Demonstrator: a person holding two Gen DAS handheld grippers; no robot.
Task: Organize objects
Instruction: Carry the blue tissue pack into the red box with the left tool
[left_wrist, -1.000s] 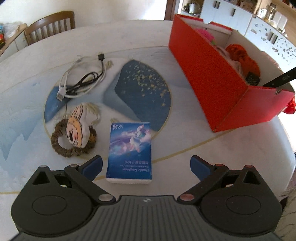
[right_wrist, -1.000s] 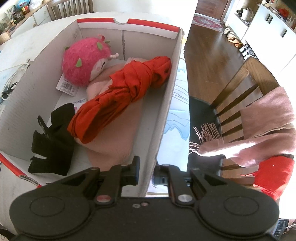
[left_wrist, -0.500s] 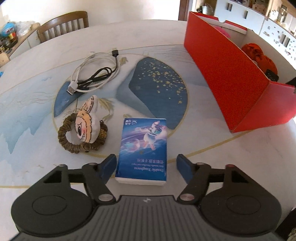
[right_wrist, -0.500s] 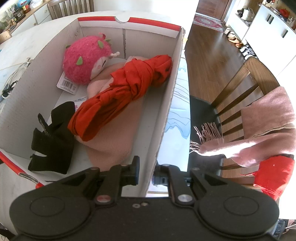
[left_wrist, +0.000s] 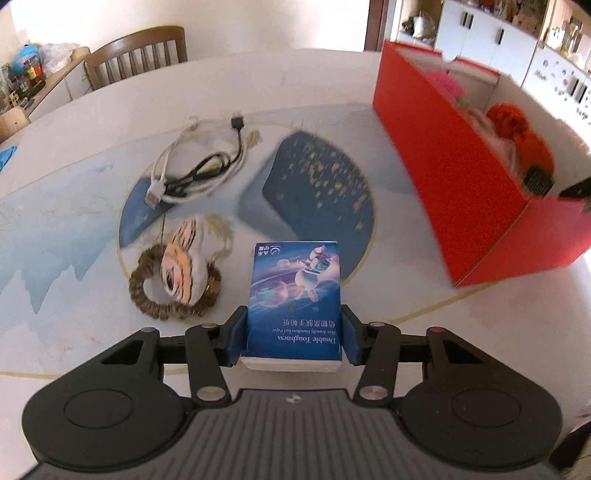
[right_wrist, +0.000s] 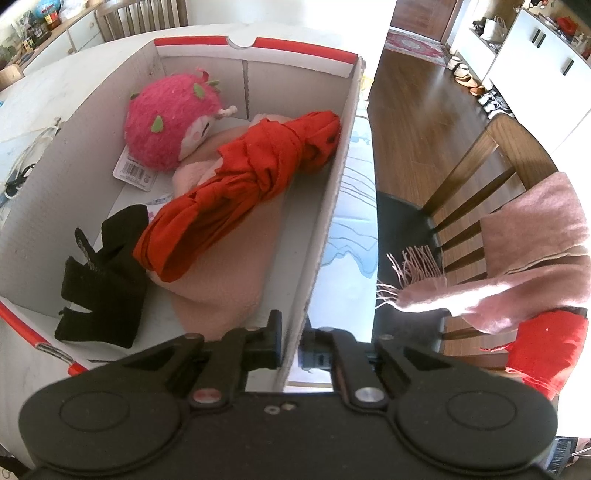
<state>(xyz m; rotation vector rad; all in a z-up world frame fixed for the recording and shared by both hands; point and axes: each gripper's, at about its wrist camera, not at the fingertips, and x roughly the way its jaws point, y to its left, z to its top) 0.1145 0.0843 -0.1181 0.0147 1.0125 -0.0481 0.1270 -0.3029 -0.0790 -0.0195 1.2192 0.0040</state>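
Note:
My left gripper (left_wrist: 293, 338) is shut on a blue tissue pack (left_wrist: 295, 295) that rests on the table, its blue fingers pressed on both long sides. Left of the pack lies a doll-face charm on a braided ring (left_wrist: 177, 275). A tangle of white and black cables (left_wrist: 199, 170) lies further back. The red box (left_wrist: 461, 184) stands at the right. My right gripper (right_wrist: 290, 343) is shut on the box's right wall (right_wrist: 328, 206). Inside the box lie a pink plush (right_wrist: 170, 122), a red cloth bundle (right_wrist: 243, 181), a pink cloth (right_wrist: 229, 273) and a black item (right_wrist: 103, 280).
A wooden chair (left_wrist: 136, 55) stands behind the table. In the right wrist view another chair (right_wrist: 480, 177) draped with a pink scarf (right_wrist: 517, 258) stands right of the table edge. Cabinets (left_wrist: 498, 33) line the far wall.
My left gripper moved forward over the tissue pack and closed on it. The right gripper stays clamped on the box wall.

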